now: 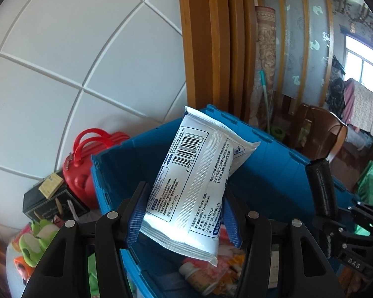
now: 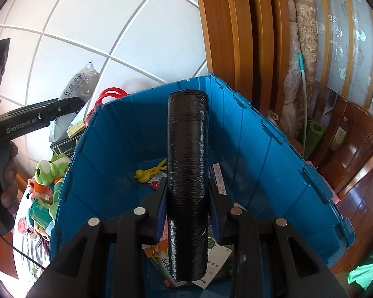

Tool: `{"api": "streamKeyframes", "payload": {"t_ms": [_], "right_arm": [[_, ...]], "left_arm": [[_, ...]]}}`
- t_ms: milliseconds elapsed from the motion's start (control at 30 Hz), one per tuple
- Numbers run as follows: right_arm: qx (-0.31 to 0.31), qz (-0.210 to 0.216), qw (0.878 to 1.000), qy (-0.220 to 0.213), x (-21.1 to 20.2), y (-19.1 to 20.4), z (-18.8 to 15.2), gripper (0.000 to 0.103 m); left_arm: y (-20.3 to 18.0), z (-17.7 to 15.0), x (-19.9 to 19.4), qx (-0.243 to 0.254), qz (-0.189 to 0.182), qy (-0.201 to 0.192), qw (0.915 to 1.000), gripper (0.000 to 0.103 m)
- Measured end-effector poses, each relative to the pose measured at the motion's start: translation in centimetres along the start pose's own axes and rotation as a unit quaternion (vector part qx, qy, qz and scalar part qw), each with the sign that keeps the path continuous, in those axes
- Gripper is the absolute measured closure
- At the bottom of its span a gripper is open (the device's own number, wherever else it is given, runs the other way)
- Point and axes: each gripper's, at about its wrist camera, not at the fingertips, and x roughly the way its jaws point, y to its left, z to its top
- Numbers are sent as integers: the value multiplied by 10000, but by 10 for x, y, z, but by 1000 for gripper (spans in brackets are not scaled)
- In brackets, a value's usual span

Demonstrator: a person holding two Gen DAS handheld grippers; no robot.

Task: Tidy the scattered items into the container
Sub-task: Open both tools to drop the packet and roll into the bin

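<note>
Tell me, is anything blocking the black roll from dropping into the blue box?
Nothing visible blocks it. The right gripper holds the black roll above the open blue box, which has no lid on and only loose packets on its floor.

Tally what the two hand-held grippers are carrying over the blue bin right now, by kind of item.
White wipes pack, clamped in the left hand-held gripper: 1
Black plastic-wrapped roll, clamped in the right hand-held gripper: 1
Total carried: 2, both held above the open blue bin.
</note>
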Motion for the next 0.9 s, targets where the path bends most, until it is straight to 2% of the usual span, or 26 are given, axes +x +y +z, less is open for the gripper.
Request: {"api": "streamKeyframes", "payload": {"t_ms": [200, 267, 300, 333, 367, 400, 433, 467, 700, 900], "right_arm": [[39, -60, 10000, 16, 3, -12, 3, 74], [76, -100, 9999, -50, 2, -15, 4, 74], [118, -116, 9998, -96, 1, -17, 5, 74], [142, -108, 9998, -120, 1, -19, 6, 71], [157, -103, 9996, -195, -2, -20, 8, 56], [164, -128, 9993, -306, -5, -21, 9, 33], [166, -138, 9989, -425, -10, -21, 9, 24], [143, -126, 9987, -475, -13, -20, 10, 21], [76, -49, 9987, -493, -21, -12, 11, 21], [-72, 68, 9987, -509, -30, 9, 6, 21]], "left_arm": [[-11, 12, 4, 117, -41, -77, 9999, 47], [-15, 15, 5, 100, -1, -67, 9999, 43], [-16, 17, 8, 99, 16, -17, 9999, 38], [-17, 18, 10, 102, 29, 34, 9999, 16], [-18, 18, 10, 96, 34, 31, 9999, 3], [-19, 18, 9, 99, 36, 3, 9999, 1], [-20, 17, 7, 111, 12, -1, 9999, 1], [-21, 17, 6, 118, -1, -3, 9999, 1], [-23, 14, -11, 168, 13, -108, 9998, 1], [-12, 3, -28, 141, 58, -106, 9998, 1]]}}
